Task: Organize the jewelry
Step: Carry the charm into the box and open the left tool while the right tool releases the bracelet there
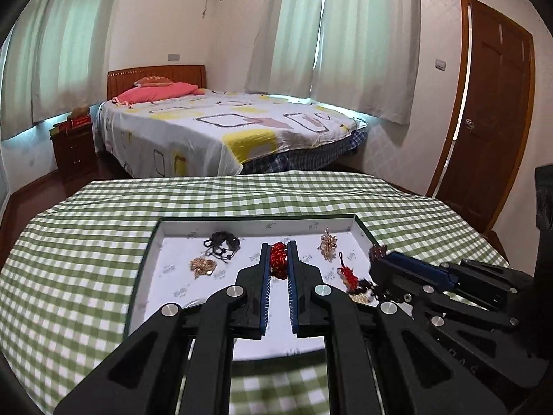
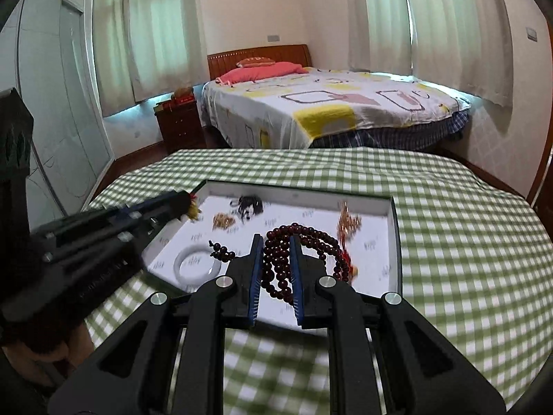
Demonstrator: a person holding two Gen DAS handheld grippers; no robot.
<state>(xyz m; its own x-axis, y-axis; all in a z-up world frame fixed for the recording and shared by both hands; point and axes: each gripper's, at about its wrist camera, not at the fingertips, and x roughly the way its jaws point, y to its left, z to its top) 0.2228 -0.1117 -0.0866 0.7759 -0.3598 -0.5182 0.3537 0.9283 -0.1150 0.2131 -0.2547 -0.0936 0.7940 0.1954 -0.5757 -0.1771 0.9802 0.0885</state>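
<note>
Left wrist view: both grippers work over a shallow white tray on a green checked tablecloth.

Narrowed jaws of the left gripper pinch a red knotted cord above the tray floor. The right gripper clamps a coil of dark red beads, which drape over its fingers. Lying loose in the tray are a black cord piece, two gold chains, and a white bangle; the far gold chain looks blurred, possibly swinging.
</note>
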